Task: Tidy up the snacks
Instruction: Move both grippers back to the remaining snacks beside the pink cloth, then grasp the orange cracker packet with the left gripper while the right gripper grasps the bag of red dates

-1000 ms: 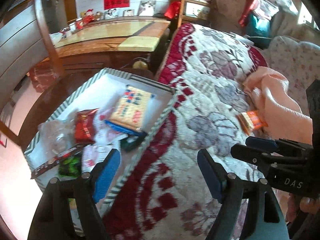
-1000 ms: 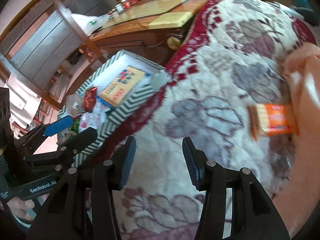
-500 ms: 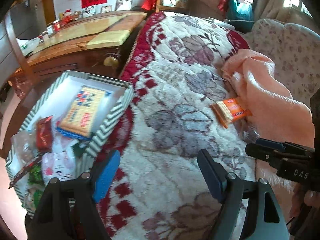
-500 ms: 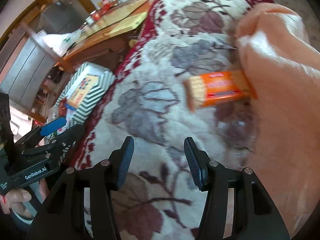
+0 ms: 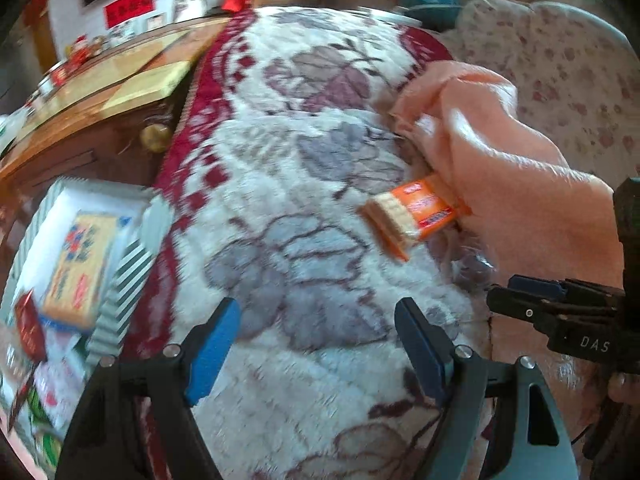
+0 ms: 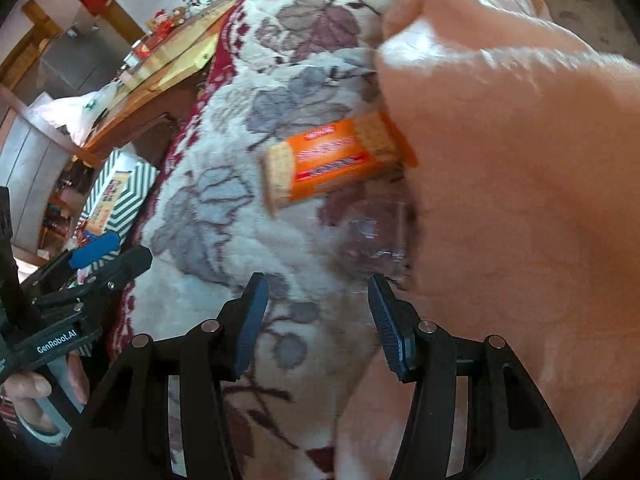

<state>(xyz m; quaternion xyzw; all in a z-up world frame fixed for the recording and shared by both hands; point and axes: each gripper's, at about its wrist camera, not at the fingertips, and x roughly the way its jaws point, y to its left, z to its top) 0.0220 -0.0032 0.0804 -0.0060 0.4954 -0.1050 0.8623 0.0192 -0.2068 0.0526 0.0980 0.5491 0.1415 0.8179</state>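
A flat rectangular cracker packet (image 6: 336, 160) in shiny orange wrapper lies on the fluffy flowered blanket (image 5: 304, 240), its far end touching a soft peach cloth (image 6: 520, 160). The right gripper (image 6: 316, 316) has its jaws apart and empty above the blanket. The left gripper (image 5: 316, 340) is wide open, also empty. The striped box (image 5: 120, 296) of snacks stands beside the blanket.

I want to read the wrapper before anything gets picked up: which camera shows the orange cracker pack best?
The right wrist view: the orange cracker pack appears large and near the centre, its printed side facing the camera, one end against the peach blanket. The left wrist view shows the same pack smaller, off to the right and more end-on.
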